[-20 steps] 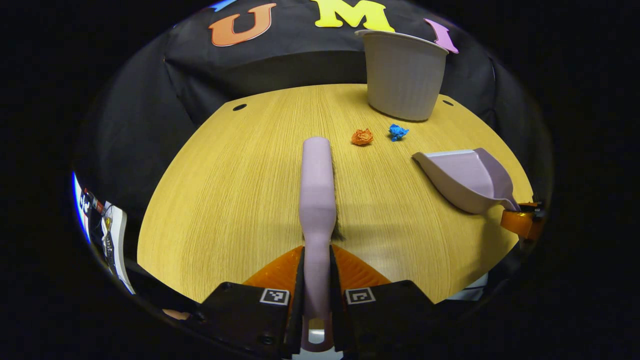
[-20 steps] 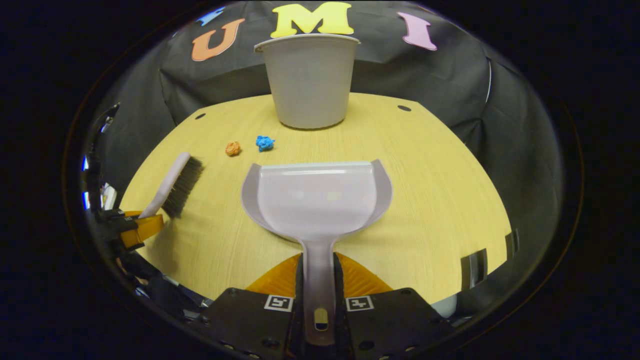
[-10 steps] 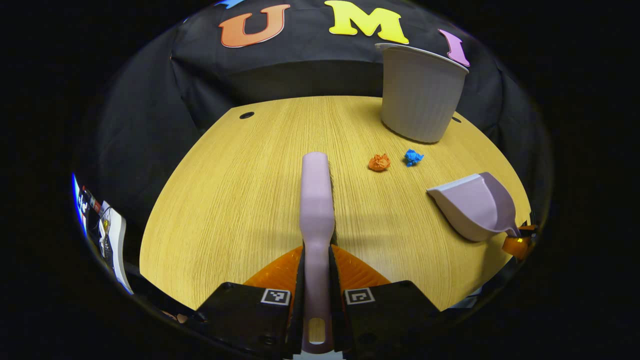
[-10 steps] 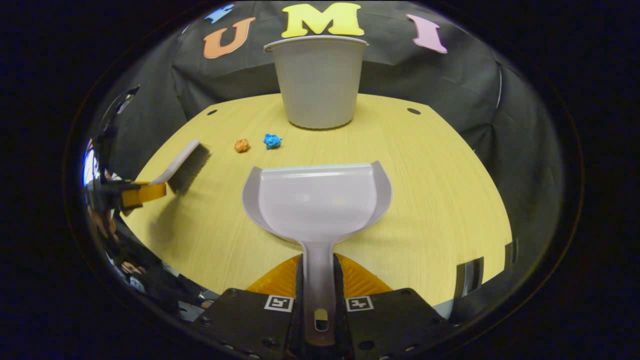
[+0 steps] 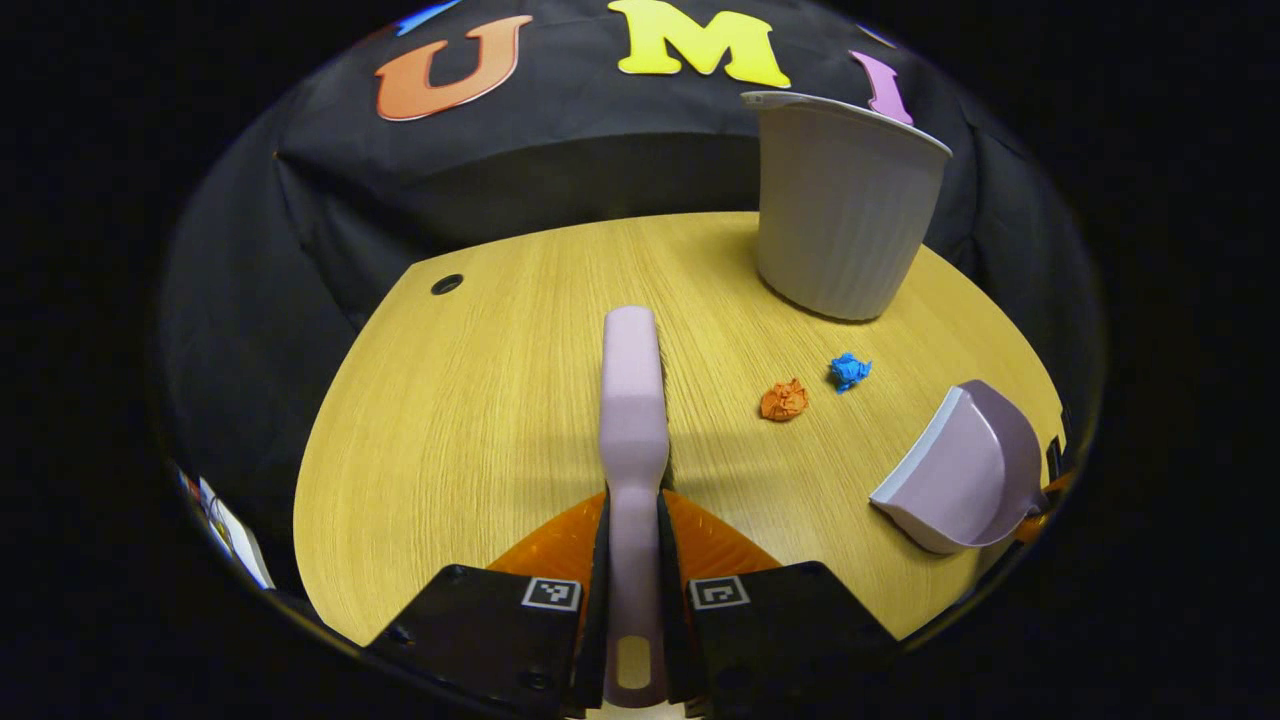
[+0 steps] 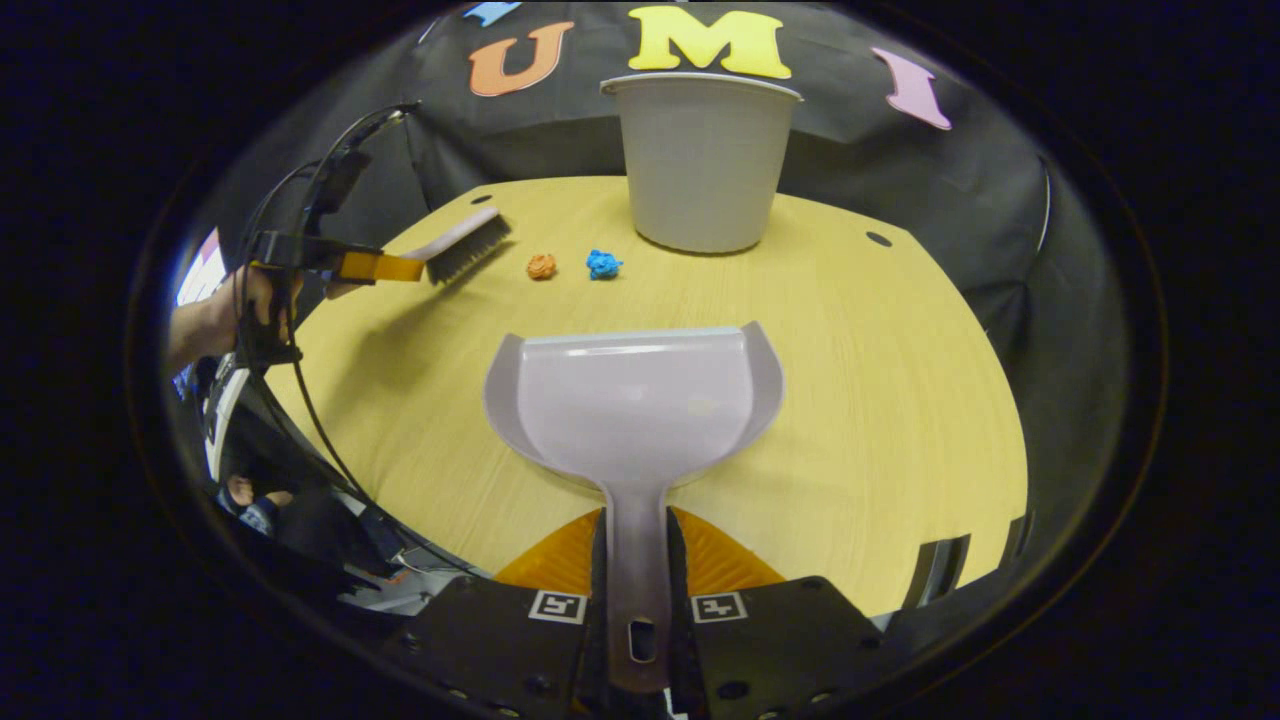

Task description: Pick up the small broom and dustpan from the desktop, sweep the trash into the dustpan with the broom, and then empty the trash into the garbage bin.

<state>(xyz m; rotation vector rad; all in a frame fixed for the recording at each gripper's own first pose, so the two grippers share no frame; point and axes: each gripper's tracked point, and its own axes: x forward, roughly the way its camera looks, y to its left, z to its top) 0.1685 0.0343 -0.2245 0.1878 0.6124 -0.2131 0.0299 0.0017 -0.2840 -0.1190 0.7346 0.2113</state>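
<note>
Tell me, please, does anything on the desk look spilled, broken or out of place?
Only the trash itself: an orange paper ball and a blue paper ball lie loose on the desk before the upright bin. The broom and dustpan look whole, each held in tongs.

Dustpan [image 5: 965, 475] handle cut off at edge; broom [image 5: 632, 420] bristles mostly hidden.
</note>
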